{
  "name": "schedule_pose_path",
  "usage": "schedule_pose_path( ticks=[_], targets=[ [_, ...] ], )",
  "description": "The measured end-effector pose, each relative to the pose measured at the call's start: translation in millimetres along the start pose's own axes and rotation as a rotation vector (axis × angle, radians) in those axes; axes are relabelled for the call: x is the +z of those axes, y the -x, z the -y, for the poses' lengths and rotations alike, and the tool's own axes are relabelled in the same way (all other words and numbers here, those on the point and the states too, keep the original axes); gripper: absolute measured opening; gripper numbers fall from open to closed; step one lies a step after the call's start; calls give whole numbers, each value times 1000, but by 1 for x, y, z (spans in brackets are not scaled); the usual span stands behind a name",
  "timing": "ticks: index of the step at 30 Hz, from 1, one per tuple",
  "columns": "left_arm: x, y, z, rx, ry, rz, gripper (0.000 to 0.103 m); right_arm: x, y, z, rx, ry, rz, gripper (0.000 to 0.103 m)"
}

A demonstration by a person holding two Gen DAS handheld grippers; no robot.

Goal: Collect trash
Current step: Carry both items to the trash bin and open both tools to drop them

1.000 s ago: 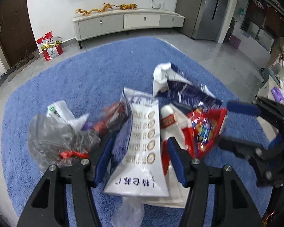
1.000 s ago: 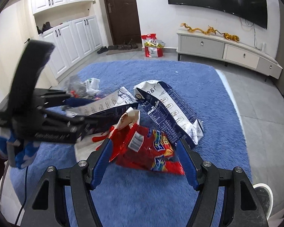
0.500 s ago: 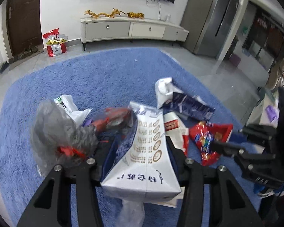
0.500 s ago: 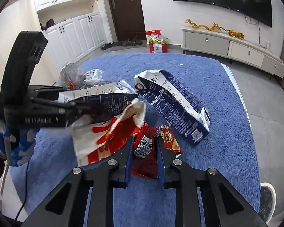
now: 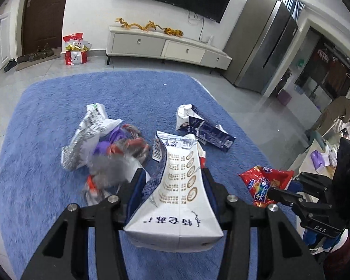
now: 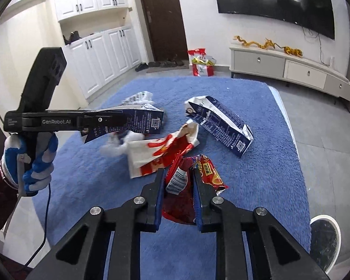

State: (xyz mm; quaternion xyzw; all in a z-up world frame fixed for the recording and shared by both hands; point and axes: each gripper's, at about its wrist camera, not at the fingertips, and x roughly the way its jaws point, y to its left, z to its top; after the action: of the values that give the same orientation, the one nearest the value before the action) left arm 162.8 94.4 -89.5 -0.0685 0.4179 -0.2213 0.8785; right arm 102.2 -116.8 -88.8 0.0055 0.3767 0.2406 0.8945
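Both sets of jaws are clamped on trash above the blue rug (image 5: 46, 121): the left gripper (image 5: 172, 182) pinches a flattened white-and-navy milk carton (image 5: 182, 186), and the right gripper (image 6: 177, 182) squeezes a crumpled red snack bag (image 6: 186, 175). On the rug beyond them lie a second navy milk carton (image 6: 224, 126), a red-and-white paper bag (image 6: 161, 154) just ahead of the right jaws, and a heap of clear plastic wrappers (image 5: 100, 144) left of the left jaws. A gloved hand (image 6: 32, 161) grips the left gripper's handle.
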Motion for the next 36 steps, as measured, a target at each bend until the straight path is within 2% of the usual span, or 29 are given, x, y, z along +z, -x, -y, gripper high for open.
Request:
schedule_pose_path(
  ticks=[4, 9, 14, 22, 36],
  targets=[
    [-12, 22, 5, -25, 16, 26, 45, -7, 21, -13, 4, 36, 22, 21],
    [-18, 43, 10, -94, 44, 41, 45, -20, 41, -17, 13, 51, 42, 21],
    [-21, 56, 10, -187, 119, 52, 45, -29, 56, -11, 14, 34, 64, 21],
    [-17, 58, 40, -173, 63, 51, 45, -45, 75, 14, -25, -5, 87, 21],
    [-28, 12, 74, -156, 29, -48, 46, -66, 76, 50, -64, -68, 74, 21]
  ],
)
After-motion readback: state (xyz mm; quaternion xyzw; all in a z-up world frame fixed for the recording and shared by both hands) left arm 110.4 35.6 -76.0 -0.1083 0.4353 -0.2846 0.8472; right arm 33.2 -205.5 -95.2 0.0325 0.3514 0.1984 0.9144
